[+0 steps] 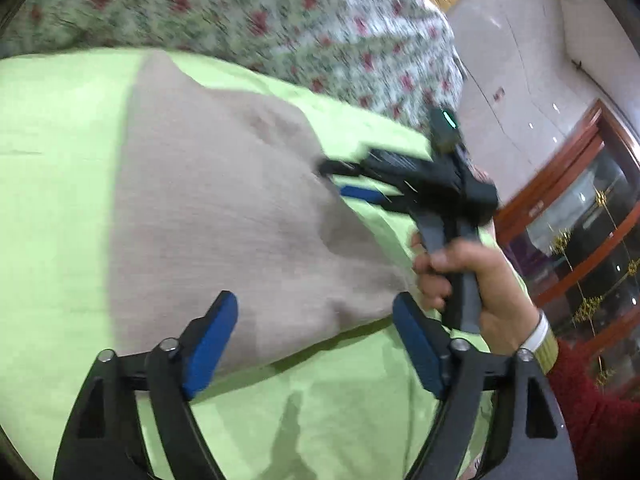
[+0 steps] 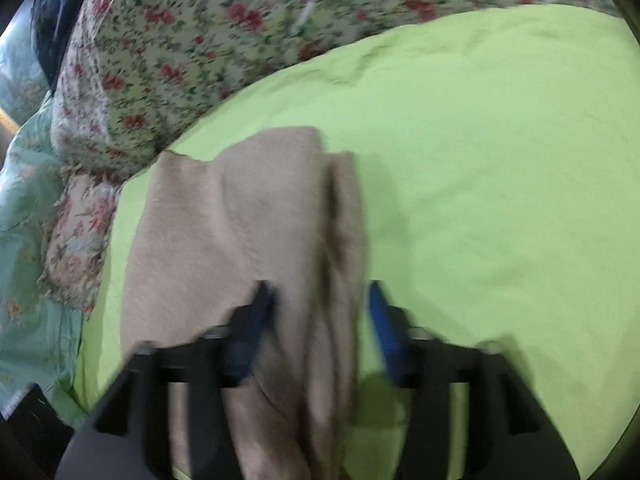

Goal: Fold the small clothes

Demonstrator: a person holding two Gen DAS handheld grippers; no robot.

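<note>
Beige cloth (image 1: 224, 208) lies folded on a lime-green sheet (image 1: 52, 184), with a floral quilt (image 1: 248, 8) bunched behind it. Left gripper (image 1: 312, 332) hangs over the cloth's near edge, jaws spread wide and nothing pinched between them. Right gripper (image 2: 320, 320), held in a hand (image 1: 472, 284) with a red sleeve (image 1: 592, 408), straddles the cloth's folded edge, jaws likewise apart, pads clear of the fabric.
</note>
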